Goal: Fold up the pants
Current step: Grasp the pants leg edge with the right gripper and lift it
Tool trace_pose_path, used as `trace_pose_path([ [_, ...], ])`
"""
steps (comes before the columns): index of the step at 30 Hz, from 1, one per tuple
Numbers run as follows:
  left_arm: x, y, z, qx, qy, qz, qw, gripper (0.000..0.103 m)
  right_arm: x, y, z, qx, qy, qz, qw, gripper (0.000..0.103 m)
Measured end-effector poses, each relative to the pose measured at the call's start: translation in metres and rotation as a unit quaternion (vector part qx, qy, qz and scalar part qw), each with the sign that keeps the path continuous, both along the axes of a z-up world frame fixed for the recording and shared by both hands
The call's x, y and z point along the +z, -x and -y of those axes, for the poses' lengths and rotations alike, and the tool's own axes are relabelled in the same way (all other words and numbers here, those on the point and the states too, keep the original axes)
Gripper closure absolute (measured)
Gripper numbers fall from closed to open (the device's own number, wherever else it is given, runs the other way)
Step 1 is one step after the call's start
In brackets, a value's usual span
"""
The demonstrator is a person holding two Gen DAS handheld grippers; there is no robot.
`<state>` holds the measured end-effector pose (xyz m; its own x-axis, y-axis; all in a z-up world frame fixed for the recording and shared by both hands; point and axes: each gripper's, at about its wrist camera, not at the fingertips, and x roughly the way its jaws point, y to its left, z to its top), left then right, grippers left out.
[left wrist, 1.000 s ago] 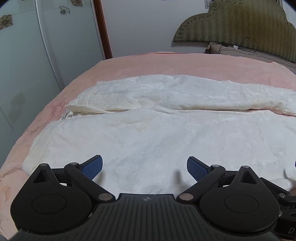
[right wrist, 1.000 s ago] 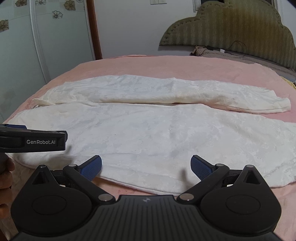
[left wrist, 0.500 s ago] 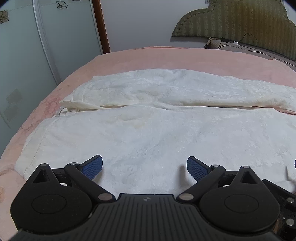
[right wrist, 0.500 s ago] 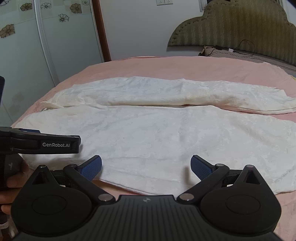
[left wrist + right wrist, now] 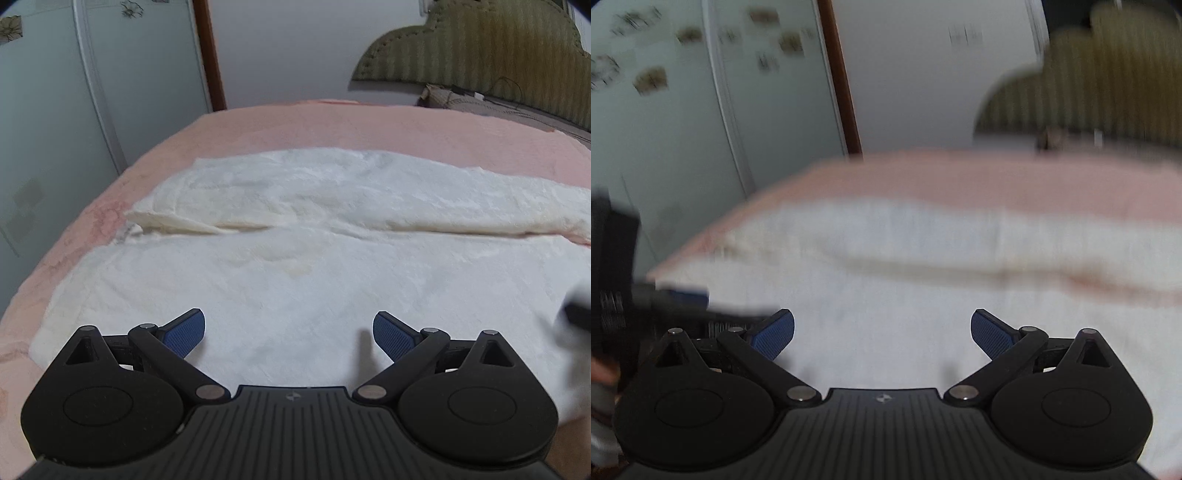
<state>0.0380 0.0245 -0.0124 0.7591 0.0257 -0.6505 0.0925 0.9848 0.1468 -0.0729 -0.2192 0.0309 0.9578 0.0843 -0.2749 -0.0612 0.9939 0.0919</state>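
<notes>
Both claws spread wide (nothing gripped) over white pants.

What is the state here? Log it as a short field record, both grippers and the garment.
garment: white pants, spread flat, unfolded
surface: pink bed cover
far leg: lies apart from near leg, narrow gap between
left gripper: open, empty, low over the near leg
right gripper: open, empty, over the pants; view blurred by motion
background: green headboard, glass wardrobe doors
fold: not yet begun
</notes>
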Motion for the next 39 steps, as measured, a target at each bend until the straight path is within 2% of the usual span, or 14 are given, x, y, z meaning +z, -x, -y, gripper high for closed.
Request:
trace_pose_path([
  [2,0.001,-0.006,-0.008,0.016,-0.006,0.015,0.9997,0.003,0.008,-0.011,-0.007,0.037,0.077,0.089,0.992,0.0],
  [4,0.001,-0.013,-0.017,0.035,-0.014,0.023,0.999,0.003,0.008,-0.052,-0.02,0.081,0.154,0.027,0.984,0.0],
  [6,-0.001,-0.02,-0.027,0.05,-0.018,0.026,0.9982,0.003,0.004,-0.096,-0.027,0.083,0.185,-0.026,0.979,0.0],
  [11,-0.007,-0.028,-0.04,0.061,-0.031,0.03,0.9972,0.003,-0.004,-0.203,-0.014,0.104,0.09,-0.113,0.984,0.0],
  [15,-0.01,-0.029,-0.042,0.045,-0.044,0.036,0.9974,0.003,-0.026,-0.279,-0.002,0.131,0.018,-0.165,0.977,0.001],
  [20,-0.011,-0.035,-0.045,0.028,-0.051,0.042,0.9974,0.003,-0.05,-0.349,0.002,0.144,-0.027,-0.216,0.965,0.027],
  [23,-0.009,-0.042,-0.049,0.028,-0.047,0.04,0.9977,0.003,-0.06,-0.369,-0.001,0.177,-0.024,-0.23,0.957,0.033],
  [24,-0.009,-0.044,-0.05,0.031,-0.045,0.039,0.9977,0.003,-0.061,-0.372,-0.004,0.194,-0.017,-0.232,0.953,0.048],
  [25,-0.009,-0.047,-0.052,0.032,-0.043,0.038,0.9978,0.003,-0.06,-0.371,-0.006,0.2,-0.009,-0.232,0.952,0.051],
  [27,-0.008,-0.052,-0.054,0.037,-0.037,0.033,0.9981,0.003,-0.056,-0.364,-0.01,0.226,0.006,-0.222,0.948,0.078],
  [31,-0.006,-0.064,-0.062,0.057,-0.017,0.023,0.998,0.003,-0.045,-0.322,-0.039,0.229,0.113,-0.159,0.954,0.085],
  [33,0.001,-0.067,-0.069,0.07,0.0,0.028,0.9972,0.003,-0.037,-0.291,-0.056,0.242,0.163,-0.119,0.949,0.087],
  [36,0.016,-0.07,-0.089,0.098,0.055,0.037,0.9929,0.003,-0.027,-0.232,-0.08,0.276,0.218,-0.07,0.934,0.089],
  [39,0.031,-0.069,-0.119,0.134,0.145,0.05,0.9791,0.004,-0.029,-0.17,-0.1,0.314,0.272,-0.047,0.908,0.089],
])
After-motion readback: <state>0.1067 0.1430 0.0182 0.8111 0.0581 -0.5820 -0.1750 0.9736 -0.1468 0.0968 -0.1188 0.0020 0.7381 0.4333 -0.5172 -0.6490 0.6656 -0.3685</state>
